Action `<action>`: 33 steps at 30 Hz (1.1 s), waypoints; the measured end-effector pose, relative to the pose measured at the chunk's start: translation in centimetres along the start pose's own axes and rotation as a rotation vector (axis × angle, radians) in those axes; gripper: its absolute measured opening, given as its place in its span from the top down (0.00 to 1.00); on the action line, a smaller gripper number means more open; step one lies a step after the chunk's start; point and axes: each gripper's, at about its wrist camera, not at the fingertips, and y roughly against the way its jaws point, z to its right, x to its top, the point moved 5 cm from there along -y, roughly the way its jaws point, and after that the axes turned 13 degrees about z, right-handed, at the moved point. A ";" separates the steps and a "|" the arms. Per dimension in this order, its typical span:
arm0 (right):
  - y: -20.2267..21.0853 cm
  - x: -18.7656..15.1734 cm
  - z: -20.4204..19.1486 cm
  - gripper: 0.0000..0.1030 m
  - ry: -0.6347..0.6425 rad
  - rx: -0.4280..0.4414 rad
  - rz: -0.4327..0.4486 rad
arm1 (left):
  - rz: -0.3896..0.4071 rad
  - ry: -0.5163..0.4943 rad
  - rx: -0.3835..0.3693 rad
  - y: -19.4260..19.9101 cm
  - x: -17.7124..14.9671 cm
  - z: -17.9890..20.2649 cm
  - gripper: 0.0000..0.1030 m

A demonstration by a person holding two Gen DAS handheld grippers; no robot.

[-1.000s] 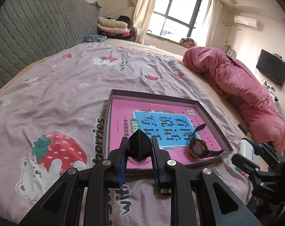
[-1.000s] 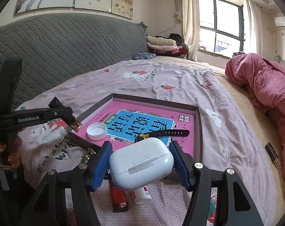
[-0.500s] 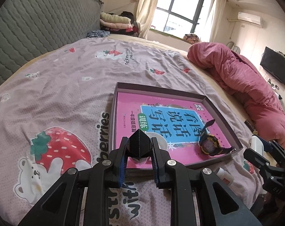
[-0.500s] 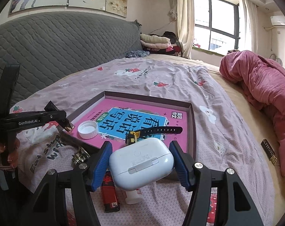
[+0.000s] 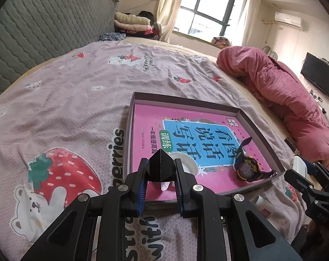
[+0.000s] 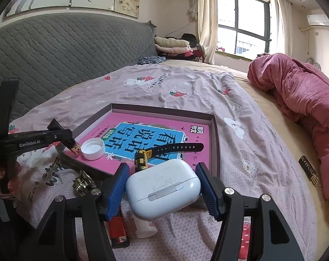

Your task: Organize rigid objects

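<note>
A shallow box with a pink book inside lies on the bed. In it are a white bottle cap and a black-yellow wristwatch. My left gripper is shut on a small black faceted object, held over the box's near left corner; it also shows in the right wrist view. My right gripper is shut on a white earbud case, held just before the box's near edge.
On the strawberry-print bedspread before the box lie a red lighter, a white tube and a metal clip. A pink duvet is heaped at the right. A grey headboard stands behind.
Both grippers have drifted slightly relative to the box, each keeping its hold. The box contents have not moved.
</note>
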 end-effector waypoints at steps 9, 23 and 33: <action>-1.4 0.0 0.7 0.39 -0.030 -0.013 -0.019 | 0.005 -0.021 -0.019 -1.0 0.0 0.5 0.78; -3.7 -0.4 1.4 0.39 -0.054 -0.029 -0.061 | 0.008 -0.008 -0.030 -2.7 0.3 0.3 0.78; -4.7 0.1 2.2 0.39 -0.063 -0.054 -0.053 | 0.016 0.005 -0.032 -4.2 1.0 0.1 0.78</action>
